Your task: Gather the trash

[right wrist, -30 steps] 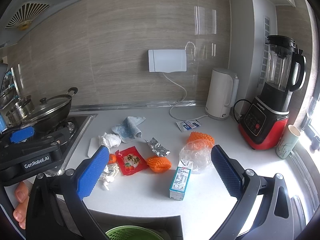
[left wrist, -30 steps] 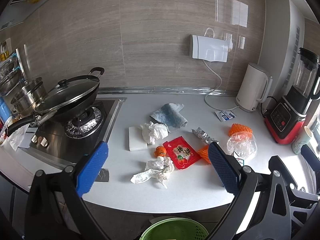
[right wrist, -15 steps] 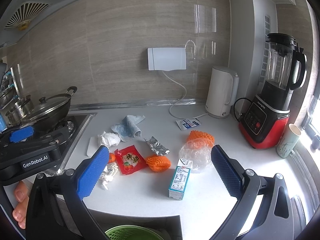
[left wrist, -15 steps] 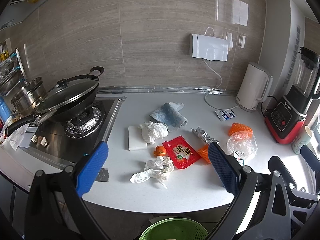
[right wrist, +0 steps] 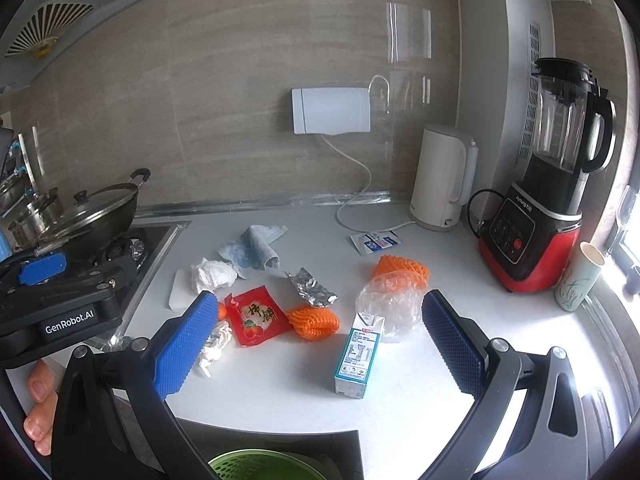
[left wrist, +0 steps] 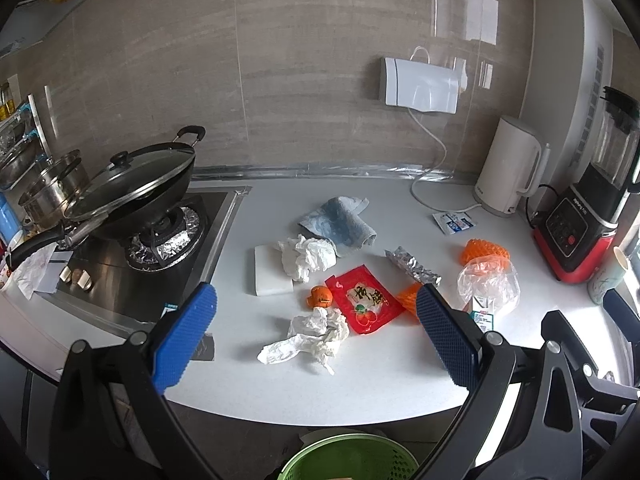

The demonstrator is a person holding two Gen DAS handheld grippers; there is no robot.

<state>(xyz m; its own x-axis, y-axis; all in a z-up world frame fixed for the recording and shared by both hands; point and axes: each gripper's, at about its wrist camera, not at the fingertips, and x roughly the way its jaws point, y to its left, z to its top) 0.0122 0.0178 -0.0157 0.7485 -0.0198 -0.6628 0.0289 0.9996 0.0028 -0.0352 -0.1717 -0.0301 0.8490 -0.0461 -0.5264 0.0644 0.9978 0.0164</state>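
Note:
Trash lies scattered on the white counter (left wrist: 360,380): crumpled tissue (left wrist: 312,330), a second tissue wad (left wrist: 306,256), a red snack packet (left wrist: 364,300), a small orange peel (left wrist: 320,296), foil (left wrist: 414,266), orange foam nets (right wrist: 314,322) (right wrist: 400,268), a clear plastic bag (right wrist: 390,304) and a small milk carton (right wrist: 358,354). A green bin (left wrist: 352,458) sits below the counter's front edge. My left gripper (left wrist: 316,332) is open above the near tissue. My right gripper (right wrist: 318,344) is open, with the carton between its fingers' lines but farther off.
A stove with a lidded wok (left wrist: 132,196) and steel pots (left wrist: 52,192) is at left. A blue cloth (left wrist: 340,224), white pad (left wrist: 270,272), kettle (left wrist: 510,172), red blender (right wrist: 540,208), cup (right wrist: 578,276) and sachet (right wrist: 376,242) stand farther back.
Both grippers have crept slightly toward the counter; the trash sits a little lower in each view. Nothing was grasped or moved.

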